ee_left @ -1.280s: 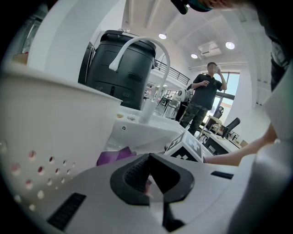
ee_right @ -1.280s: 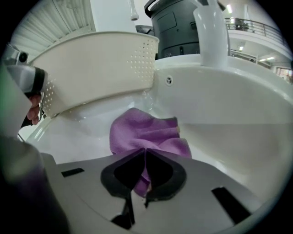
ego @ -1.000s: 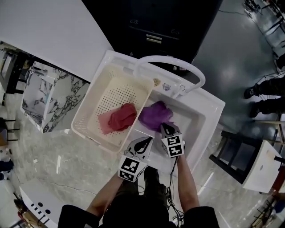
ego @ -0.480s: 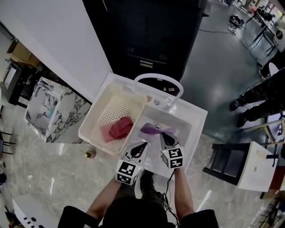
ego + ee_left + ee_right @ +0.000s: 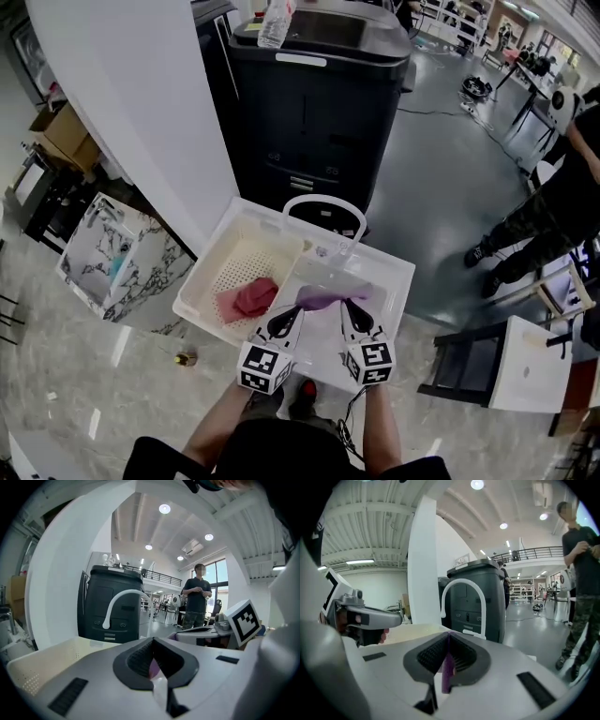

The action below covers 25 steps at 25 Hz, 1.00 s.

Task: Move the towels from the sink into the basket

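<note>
Head view: left gripper (image 5: 289,316) and right gripper (image 5: 347,307) side by side, each clamped tight on an edge of the purple towel (image 5: 333,296), which is stretched between them over the sink (image 5: 401,281). Red towel (image 5: 248,296) lies in the cream basket (image 5: 199,286) just left. White faucet (image 5: 323,200) arches behind, black bin (image 5: 319,103) beyond.

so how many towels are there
2: a red towel lying in the basket, and a purple towel pinched by the left gripper and right gripper over the sink. No others show.
</note>
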### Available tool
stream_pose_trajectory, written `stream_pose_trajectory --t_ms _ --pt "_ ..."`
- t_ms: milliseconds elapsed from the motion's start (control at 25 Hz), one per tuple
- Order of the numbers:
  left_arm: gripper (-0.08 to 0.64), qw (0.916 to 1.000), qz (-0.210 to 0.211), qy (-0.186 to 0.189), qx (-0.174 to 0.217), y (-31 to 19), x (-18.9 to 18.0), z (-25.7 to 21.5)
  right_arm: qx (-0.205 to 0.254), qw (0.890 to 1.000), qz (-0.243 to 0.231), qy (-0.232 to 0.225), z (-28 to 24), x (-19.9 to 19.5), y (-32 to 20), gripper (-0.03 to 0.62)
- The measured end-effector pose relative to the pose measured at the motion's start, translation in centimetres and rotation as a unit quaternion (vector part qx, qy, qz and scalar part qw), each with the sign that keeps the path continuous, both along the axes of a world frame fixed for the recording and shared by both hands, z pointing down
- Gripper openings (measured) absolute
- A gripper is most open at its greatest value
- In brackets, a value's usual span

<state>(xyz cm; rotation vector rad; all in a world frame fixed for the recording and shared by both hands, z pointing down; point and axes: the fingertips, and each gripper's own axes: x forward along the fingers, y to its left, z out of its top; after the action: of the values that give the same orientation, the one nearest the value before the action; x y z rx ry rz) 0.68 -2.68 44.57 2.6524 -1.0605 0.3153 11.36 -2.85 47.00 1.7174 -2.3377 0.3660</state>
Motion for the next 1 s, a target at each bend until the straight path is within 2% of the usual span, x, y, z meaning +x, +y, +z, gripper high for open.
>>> stream_pose_trajectory --t_ms 240,480,760,1000 --pt "0.005 0.9991 -0.028 0.002 0.032 -1.1 -2.4 -2.6 0.058 0.998 -0.006 -0.027 -5.0 -0.9 -0.3 0.037" --pt "0.005 0.9962 -0.074 -0.004 0.045 -1.4 -6.8 -3.7 0.100 0.994 -0.043 -0.028 -8.5 -4.0 -1.7 0.037" --pt "0.005 0.9879 -0.147 -0.010 0.049 -1.3 -13.0 -4.1 0.141 0.983 -0.111 -0.039 -12.2 -9.5 -4.6 0.037" --pt "0.005 0.9783 -0.203 -0.014 0.042 -0.6 -18.1 -3.4 0.138 0.975 -0.166 -0.053 -12.1 -15.4 -6.7 0.037"
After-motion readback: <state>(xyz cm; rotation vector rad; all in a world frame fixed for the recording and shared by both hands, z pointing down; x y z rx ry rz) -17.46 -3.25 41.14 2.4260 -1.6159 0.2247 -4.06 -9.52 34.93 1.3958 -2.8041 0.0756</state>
